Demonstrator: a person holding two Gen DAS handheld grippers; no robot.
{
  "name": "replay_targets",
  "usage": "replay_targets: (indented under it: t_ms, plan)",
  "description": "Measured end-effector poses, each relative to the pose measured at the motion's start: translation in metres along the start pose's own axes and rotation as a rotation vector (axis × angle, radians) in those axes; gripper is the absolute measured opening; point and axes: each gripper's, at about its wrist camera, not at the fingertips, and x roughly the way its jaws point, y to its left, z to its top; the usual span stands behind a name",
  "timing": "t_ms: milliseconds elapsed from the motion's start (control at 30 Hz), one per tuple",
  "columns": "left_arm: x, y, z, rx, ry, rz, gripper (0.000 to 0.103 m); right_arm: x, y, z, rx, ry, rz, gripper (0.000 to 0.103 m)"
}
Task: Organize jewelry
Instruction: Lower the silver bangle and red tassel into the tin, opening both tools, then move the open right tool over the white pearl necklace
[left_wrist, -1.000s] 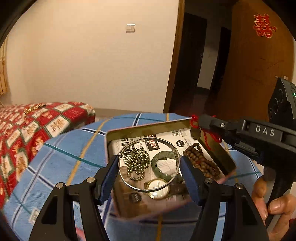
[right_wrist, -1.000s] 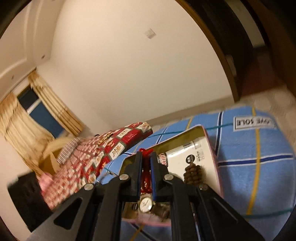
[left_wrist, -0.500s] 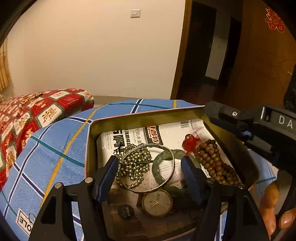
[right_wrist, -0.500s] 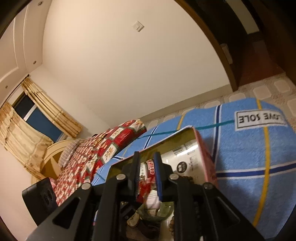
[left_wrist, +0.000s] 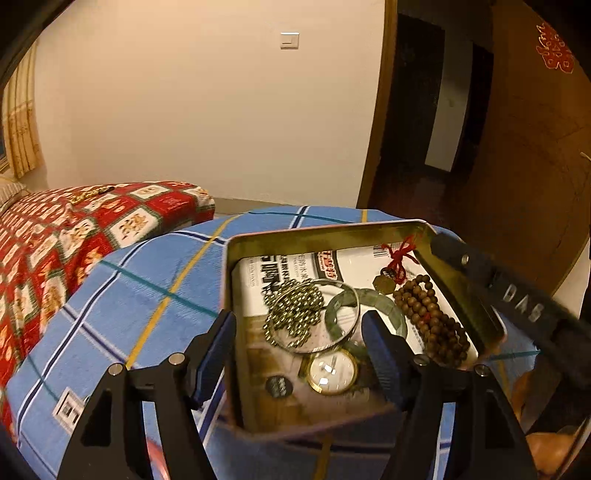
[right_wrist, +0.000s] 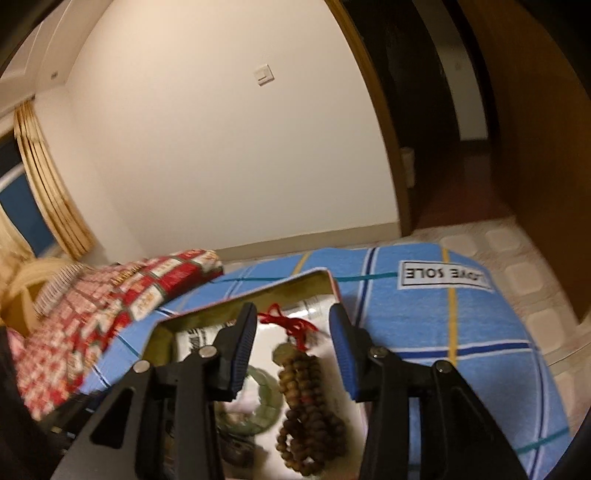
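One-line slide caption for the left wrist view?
Open left gripper above a metal tin holding a silver bangle, ball chain, jade bangle, watch and wooden beads.

Black left gripper with blue pads, silver screws.

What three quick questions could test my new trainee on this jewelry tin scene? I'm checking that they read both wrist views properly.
1. True or false: the silver bangle lies inside the tin.
2. Which item sits nearest the red-tasselled charm? A) watch B) brown bead bracelet C) green bangle
3. Fill in: between the pads of the right gripper, the charm is ____ (gripped / lying loose).

Key: 1 true. 2 B. 3 lying loose; its jaws have just been opening and the charm rests in the tin. The left gripper is open too, straddling the tin's wall.
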Motion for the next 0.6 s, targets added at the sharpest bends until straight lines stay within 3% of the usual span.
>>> replay_targets:
  t_ms: [133,367,600]
  plan:
    - [-0.02,0.002,-0.01,0.011,-0.014,0.045,0.07,-0.014,0.008,-0.014,-0.052,-0.014,-0.061,0.047]
    - [-0.054,0.015,-0.036,0.026,-0.019,0.106,0.07,-0.048,0.02,-0.037,-0.063,-0.07,-0.088,0.076]
    - [-0.079,0.031,-0.055,0.028,-0.022,0.168,0.07,-0.062,0.042,-0.057,-0.096,-0.059,-0.082,0.078]
